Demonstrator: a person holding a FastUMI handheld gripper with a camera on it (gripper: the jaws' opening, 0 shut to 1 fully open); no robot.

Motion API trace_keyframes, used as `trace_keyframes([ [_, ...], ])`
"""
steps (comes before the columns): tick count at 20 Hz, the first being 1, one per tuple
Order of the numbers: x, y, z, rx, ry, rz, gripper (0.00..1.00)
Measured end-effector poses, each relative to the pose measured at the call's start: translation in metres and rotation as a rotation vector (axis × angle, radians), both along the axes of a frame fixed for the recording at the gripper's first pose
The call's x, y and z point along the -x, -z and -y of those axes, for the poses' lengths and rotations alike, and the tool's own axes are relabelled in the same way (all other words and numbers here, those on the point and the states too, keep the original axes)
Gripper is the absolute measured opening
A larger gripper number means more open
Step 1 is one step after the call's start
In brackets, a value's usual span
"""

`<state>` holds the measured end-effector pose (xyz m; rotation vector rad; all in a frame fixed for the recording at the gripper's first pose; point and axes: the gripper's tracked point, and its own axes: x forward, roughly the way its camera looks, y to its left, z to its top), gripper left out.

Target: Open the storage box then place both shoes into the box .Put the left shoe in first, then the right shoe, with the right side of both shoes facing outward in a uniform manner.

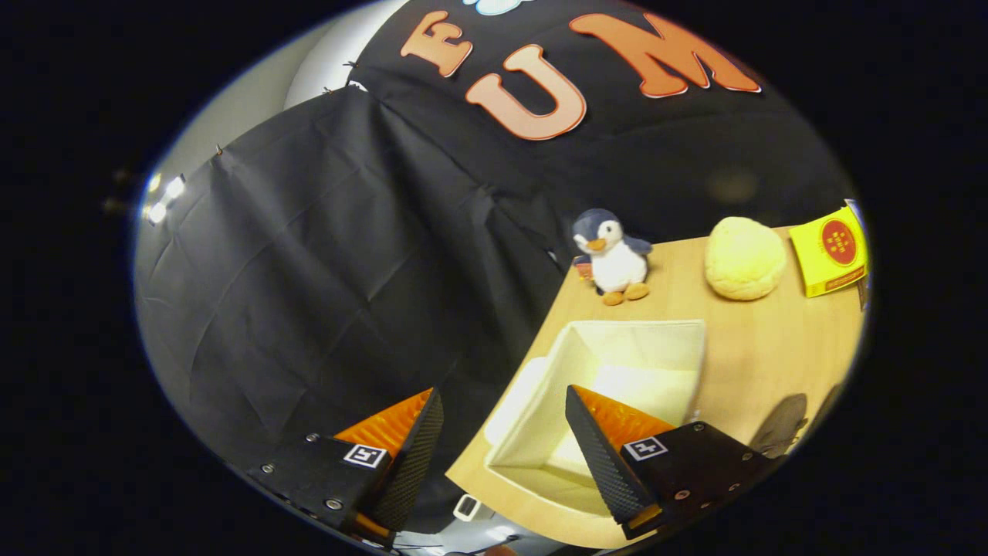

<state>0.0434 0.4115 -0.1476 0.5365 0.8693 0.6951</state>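
A cream fabric storage box (540, 390) stands open-topped on the wooden table (760, 351), near the table's left edge, and looks empty inside. My gripper (502, 413) hovers above the box's near left corner, open, with nothing between its fingers. The right finger (598, 455) overlaps the box's inside; the left finger (413, 455) hangs over the dark cloth beyond the table edge. A dark shape (779, 425) lies on the table right of the box, beside the right finger; I cannot tell whether it is a shoe.
A plush penguin (614, 259) stands beyond the box at the table's far edge. To its right sit a round yellow cushion-like ball (743, 257) and a yellow carton (834, 251). Black cloth drapes fall away left of the table.
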Motion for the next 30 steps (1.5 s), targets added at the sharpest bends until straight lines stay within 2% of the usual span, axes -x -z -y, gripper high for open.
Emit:
trace_keyframes([
  [6,-0.001,0.016,0.099,0.161,0.115,0.075,0.96],
  [10,0.005,0.039,0.155,0.285,0.161,0.063,0.97],
  [14,0.022,0.084,0.202,0.445,0.16,-0.012,0.97],
  [18,0.046,0.126,0.221,0.5,0.153,-0.114,0.97],
  [24,0.077,0.176,0.244,0.607,0.104,-0.184,0.96],
  [30,0.097,0.221,0.257,0.669,0.082,-0.264,0.89],
])
